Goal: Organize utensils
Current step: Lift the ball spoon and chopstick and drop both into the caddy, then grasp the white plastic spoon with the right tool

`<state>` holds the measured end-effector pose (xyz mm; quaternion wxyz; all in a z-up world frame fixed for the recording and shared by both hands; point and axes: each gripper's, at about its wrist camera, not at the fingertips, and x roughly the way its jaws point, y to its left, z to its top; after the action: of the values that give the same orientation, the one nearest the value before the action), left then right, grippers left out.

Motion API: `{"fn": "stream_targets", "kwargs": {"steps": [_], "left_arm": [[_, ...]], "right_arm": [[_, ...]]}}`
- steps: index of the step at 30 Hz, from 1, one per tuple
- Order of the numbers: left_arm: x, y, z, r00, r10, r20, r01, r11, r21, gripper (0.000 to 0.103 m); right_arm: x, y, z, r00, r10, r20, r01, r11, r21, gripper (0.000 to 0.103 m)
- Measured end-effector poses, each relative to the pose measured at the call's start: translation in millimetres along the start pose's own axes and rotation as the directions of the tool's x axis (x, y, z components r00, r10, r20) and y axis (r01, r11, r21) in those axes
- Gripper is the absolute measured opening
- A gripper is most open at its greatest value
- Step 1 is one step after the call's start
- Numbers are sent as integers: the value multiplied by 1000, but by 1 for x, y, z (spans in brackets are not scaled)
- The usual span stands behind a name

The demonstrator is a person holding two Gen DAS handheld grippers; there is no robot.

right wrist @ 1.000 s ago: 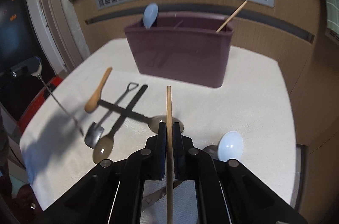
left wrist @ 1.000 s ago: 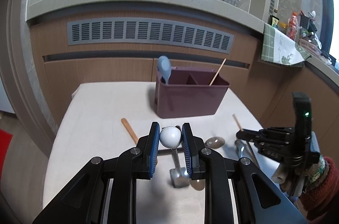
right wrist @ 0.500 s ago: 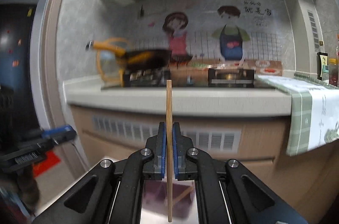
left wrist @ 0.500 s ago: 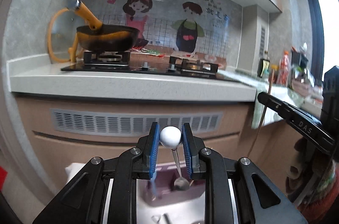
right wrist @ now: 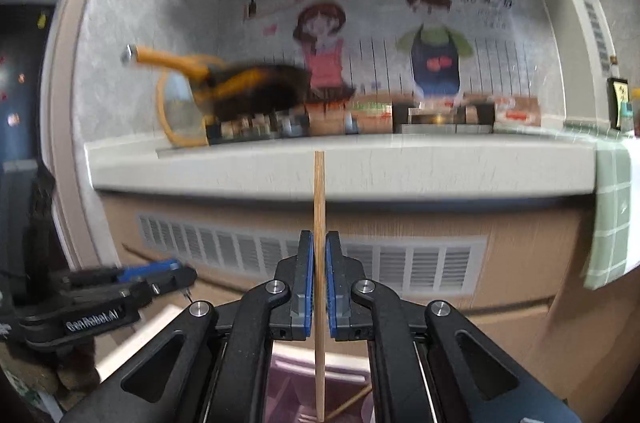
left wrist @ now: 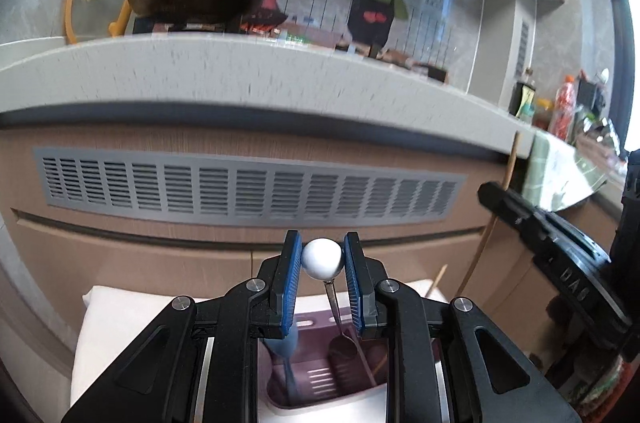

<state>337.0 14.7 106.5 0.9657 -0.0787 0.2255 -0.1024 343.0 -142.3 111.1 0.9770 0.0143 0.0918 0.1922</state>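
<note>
left gripper (left wrist: 322,259) jaws clamp a white-knobbed spoon (left wrist: 322,258) above the holder (left wrist: 320,375); only the right view shows "genrobot.ai"; right gripper (right wrist: 319,263) jaws clamp a chopstick (right wrist: 319,207).

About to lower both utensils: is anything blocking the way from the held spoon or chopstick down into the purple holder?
Nothing visible blocks either. The spoon hangs over the purple holder, beside a blue spoon and a chopstick already inside. The held chopstick points into the holder.
</note>
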Motion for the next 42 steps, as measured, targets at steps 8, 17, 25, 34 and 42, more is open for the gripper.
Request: {"fn": "stream_targets", "kwargs": {"steps": [8, 17, 25, 34, 42], "left_arm": [[28, 8, -39, 992, -23, -126, 19, 999, -33, 22], [10, 7, -71, 982, -111, -153, 103, 993, -62, 24], [-47, 7, -93, 994, -72, -85, 69, 997, -32, 26], [-84, 14, -149, 977, 115, -177, -115, 993, 13, 26], [-91, 26, -207, 940, 104, -324, -109, 994, 3, 26]], "right_arm": [[33, -9, -54, 986, 2, -164, 2, 1000, 28, 5], [34, -12, -101, 951, -16, -308, 17, 1000, 1, 9], [-3, -19, -129, 938, -19, -346, 20, 1000, -1, 21], [-75, -24, -141, 953, -33, -302, 35, 999, 1, 21], [-110, -48, -190, 895, -4, -446, 40, 997, 72, 21]]}}
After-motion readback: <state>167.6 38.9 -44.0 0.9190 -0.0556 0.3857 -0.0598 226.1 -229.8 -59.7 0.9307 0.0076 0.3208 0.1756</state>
